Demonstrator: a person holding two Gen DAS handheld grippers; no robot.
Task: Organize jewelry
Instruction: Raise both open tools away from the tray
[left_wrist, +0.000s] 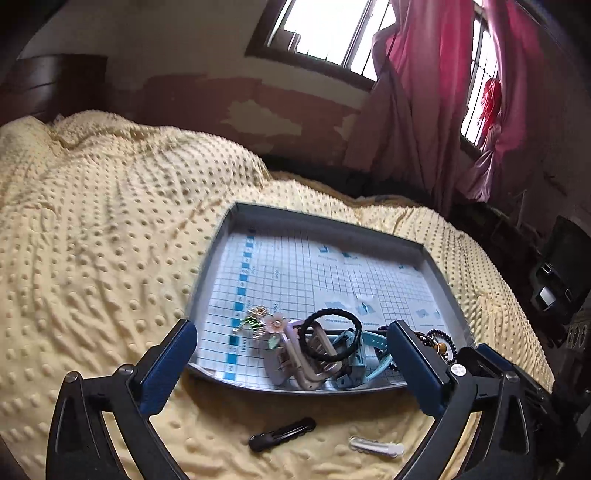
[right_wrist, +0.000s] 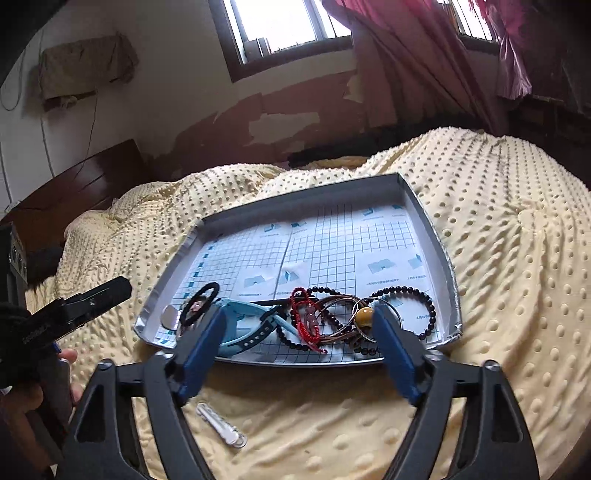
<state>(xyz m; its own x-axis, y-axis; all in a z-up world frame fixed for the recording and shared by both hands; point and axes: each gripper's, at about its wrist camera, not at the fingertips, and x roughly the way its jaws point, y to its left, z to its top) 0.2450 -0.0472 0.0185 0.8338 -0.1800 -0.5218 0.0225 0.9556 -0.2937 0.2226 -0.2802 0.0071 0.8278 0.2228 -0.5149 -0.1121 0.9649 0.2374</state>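
A grey tray (left_wrist: 325, 218) lined with gridded paper lies on the bed. At its near edge are a flower pin (left_wrist: 263, 322), beige and lilac claw clips (left_wrist: 295, 363), a black hair tie (left_wrist: 332, 334), a light blue watch (left_wrist: 369, 347) and dark beads (left_wrist: 439, 338). My left gripper (left_wrist: 291, 328) hangs open just above them, holding nothing. A black hair clip (left_wrist: 282, 434) and a white clip (left_wrist: 376, 447) lie on the blanket below it. In the right wrist view, my right gripper (right_wrist: 301, 312) is open and empty over the tray (right_wrist: 295, 195), above a red braided bracelet (right_wrist: 306, 323), brown bangles (right_wrist: 341, 314), a black bead bracelet (right_wrist: 412, 308) and the watch (right_wrist: 243, 326).
A bumpy pale yellow blanket (left_wrist: 92, 229) covers the bed. The far half of the tray holds only paper. A hand (right_wrist: 26, 391) holds the left gripper's body (right_wrist: 81, 304) at the left. The white clip (right_wrist: 221, 424) lies near the right gripper. Pink curtains (left_wrist: 417, 92) hang at the window.
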